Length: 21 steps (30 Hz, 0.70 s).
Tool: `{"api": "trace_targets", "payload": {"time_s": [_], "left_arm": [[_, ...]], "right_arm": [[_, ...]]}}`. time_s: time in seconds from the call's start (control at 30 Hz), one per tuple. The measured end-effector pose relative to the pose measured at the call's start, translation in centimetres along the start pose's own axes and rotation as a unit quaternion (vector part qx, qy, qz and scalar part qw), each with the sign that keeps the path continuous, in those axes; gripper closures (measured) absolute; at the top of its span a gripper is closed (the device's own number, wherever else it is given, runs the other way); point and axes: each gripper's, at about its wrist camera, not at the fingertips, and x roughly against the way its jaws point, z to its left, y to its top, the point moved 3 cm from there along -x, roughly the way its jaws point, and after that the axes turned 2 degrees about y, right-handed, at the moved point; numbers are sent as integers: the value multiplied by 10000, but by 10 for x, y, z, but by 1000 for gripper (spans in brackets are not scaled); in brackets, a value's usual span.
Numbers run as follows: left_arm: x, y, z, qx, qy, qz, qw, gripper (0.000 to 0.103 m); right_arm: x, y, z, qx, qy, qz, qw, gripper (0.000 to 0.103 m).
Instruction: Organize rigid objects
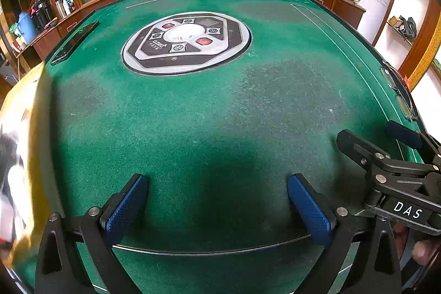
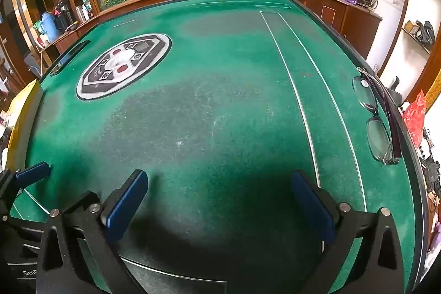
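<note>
Left gripper (image 1: 217, 207) released, blue pads spread wide, nothing between them, tilted down over bare green table (image 1: 220, 115). Right gripper (image 2: 220, 204) likewise released and empty, hanging over the same felt just to the right of the left one. Round control panel (image 1: 186, 42) set into the cloth well ahead of the left gripper, ahead and left of the right. Glasses (image 2: 377, 117), folded, lying ahead and far right of the right gripper, close to the table's right rim. Black phone (image 1: 75, 42) resting at the left rim, far ahead-left of the left gripper. Yellow box (image 2: 23, 112) standing beyond the left edge. 1 fingertip (image 1: 421, 252) visible beneath the right gripper's body.
</note>
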Motion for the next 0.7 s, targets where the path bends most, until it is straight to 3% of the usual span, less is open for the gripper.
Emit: {"api": "trace_targets", "payload": {"time_s": [0.7], "left_arm": [[0, 0, 1, 8, 0, 3, 10000, 0]], "right_arm": [[-1, 1, 0, -3, 2, 5, 10000, 0]]}}
